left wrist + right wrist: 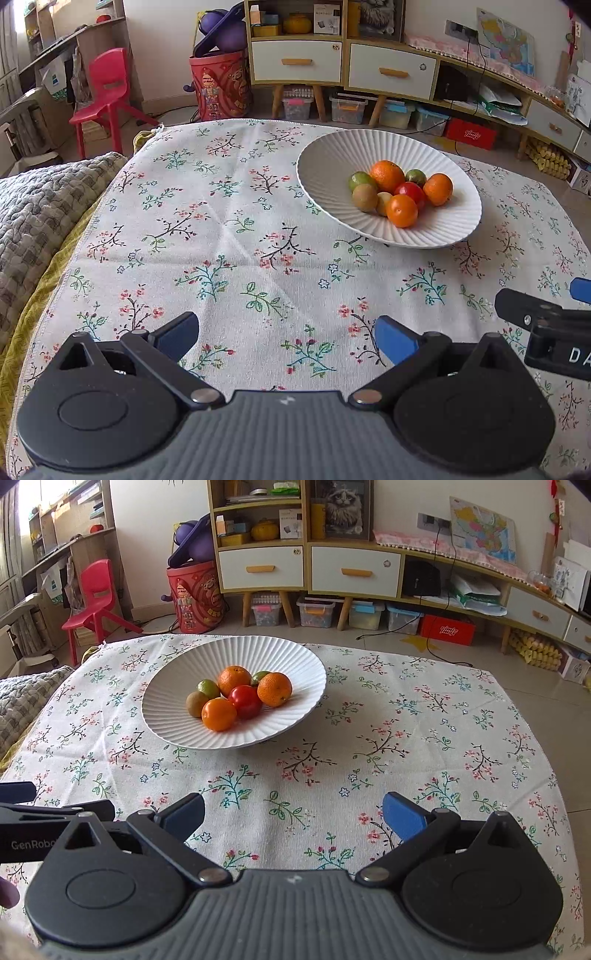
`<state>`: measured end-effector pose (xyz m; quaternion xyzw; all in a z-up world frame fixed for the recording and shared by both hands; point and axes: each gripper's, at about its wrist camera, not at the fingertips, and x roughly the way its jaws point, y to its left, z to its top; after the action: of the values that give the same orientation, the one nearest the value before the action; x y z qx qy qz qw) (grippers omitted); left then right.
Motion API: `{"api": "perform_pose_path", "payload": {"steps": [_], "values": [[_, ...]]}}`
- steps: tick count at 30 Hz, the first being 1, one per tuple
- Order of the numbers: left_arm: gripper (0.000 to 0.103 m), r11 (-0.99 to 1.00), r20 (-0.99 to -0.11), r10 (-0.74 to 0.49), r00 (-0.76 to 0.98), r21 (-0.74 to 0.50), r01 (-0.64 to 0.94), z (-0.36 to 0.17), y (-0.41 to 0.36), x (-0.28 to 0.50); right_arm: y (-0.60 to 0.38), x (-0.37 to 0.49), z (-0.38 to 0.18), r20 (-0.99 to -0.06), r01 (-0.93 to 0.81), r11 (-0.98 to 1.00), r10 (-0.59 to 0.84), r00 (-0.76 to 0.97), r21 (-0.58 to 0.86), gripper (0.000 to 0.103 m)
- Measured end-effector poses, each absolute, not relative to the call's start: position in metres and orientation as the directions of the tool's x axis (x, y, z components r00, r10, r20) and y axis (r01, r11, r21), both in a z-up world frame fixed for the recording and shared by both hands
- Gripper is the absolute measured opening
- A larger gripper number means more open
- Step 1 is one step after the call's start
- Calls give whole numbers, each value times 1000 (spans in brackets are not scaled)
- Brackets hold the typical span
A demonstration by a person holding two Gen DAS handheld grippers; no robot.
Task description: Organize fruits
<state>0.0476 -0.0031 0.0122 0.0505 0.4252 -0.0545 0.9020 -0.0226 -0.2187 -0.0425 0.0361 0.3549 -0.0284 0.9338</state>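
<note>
A white ribbed bowl [325, 177] [173, 716] stands on the floral tablecloth. It holds three oranges [387, 175] [274, 688], a red tomato [409, 192] [245, 700], two green fruits [360, 181] [208, 688], a brown kiwi [365, 197] [196, 703] and a pale fruit [383, 203]. My left gripper [286, 334] is open and empty over the cloth, near and left of the bowl. My right gripper [293, 816] is open and empty, near and right of the bowl. Each gripper shows at the edge of the other's view: the right one [546, 317], the left one [55, 812].
The floral tablecloth [229, 236] [406, 738] covers the low table. A grey quilted blanket [40, 206] lies at the left. Beyond the table stand a red chair [105, 96], a red bin [221, 86] and a cabinet [306, 568] with storage boxes under it.
</note>
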Motion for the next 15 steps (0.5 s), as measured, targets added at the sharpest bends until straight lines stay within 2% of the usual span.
{"api": "perform_pose_path", "payload": {"steps": [15], "values": [[92, 988, -753, -51, 656, 58, 143, 19, -2, 43, -215, -21, -44, -666, 80, 996, -43, 744, 26, 103]]}}
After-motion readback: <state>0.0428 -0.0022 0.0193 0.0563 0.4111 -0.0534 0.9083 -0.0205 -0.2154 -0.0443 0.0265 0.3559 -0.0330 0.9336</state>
